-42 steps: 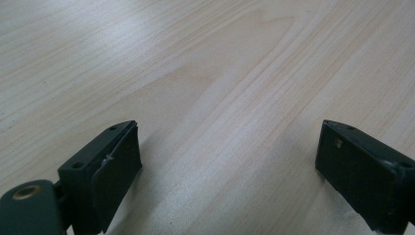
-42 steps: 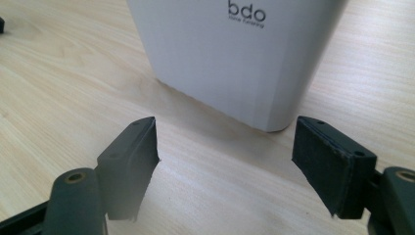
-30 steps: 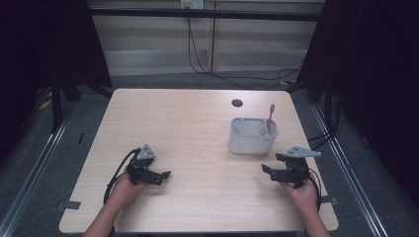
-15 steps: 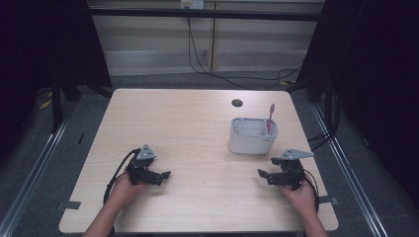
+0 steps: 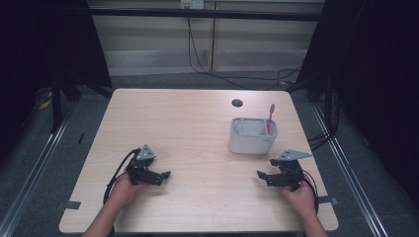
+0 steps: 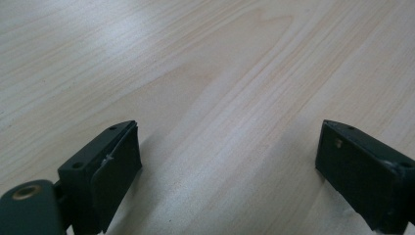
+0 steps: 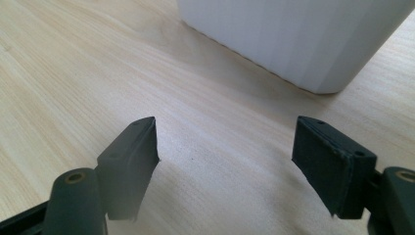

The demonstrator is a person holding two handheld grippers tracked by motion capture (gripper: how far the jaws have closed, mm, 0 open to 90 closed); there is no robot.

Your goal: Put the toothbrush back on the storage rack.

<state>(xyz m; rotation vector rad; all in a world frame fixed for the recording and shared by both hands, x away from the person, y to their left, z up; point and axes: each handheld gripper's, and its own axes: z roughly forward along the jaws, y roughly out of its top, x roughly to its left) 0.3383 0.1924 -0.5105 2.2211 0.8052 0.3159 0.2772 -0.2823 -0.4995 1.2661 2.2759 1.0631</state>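
A white holder [image 5: 252, 136] stands on the right half of the wooden table [image 5: 188, 123], with a pink toothbrush [image 5: 270, 117] upright in its right compartment. My right gripper [image 5: 262, 175] rests low on the table just in front of the holder, open and empty; the holder's white wall [image 7: 298, 39] rises close ahead of its jaws, the gripper [image 7: 226, 147] holding nothing between them. My left gripper [image 5: 165, 175] lies near the front left, pointing right, open over bare wood [image 6: 230, 152].
A dark round cable hole [image 5: 237, 102] sits in the table top behind the holder. Cables trail from both grippers toward the front edge. The floor drops away on all sides, with metal rails left and right.
My right gripper has slid a little left and toward the front edge, away from the holder. The left gripper has stayed put.
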